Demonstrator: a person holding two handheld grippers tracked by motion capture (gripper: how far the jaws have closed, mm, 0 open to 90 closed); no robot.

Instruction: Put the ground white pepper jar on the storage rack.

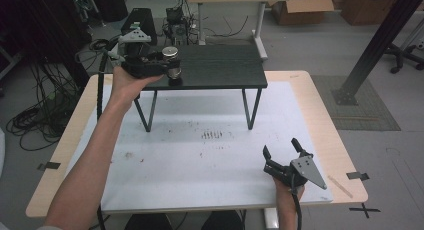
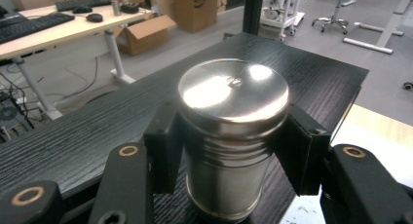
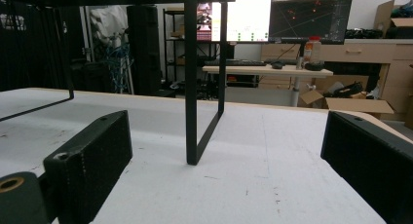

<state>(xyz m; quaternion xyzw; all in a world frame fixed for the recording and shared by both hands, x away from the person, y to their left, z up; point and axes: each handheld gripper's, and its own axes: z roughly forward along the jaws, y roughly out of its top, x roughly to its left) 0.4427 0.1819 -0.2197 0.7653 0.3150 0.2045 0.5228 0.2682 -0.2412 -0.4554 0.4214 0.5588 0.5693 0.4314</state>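
The left gripper (image 1: pixel 170 65) is clamped on a steel canister (image 1: pixel 171 61) with a flat shiny lid, its pads (image 2: pixel 163 151) pressing both sides of the body; the canister stands upright at the near left corner of the black shelf (image 1: pixel 225 70), a low dark-wood stand on thin metal legs set toward the far side of the white table (image 1: pixel 200 160); the right gripper (image 1: pixel 281 151) rests near the table's near right edge, jaws spread wide with nothing between them, facing a shelf leg (image 3: pixel 191 87).

Dim, even room light — glare on the canister lid (image 2: pixel 233 90)
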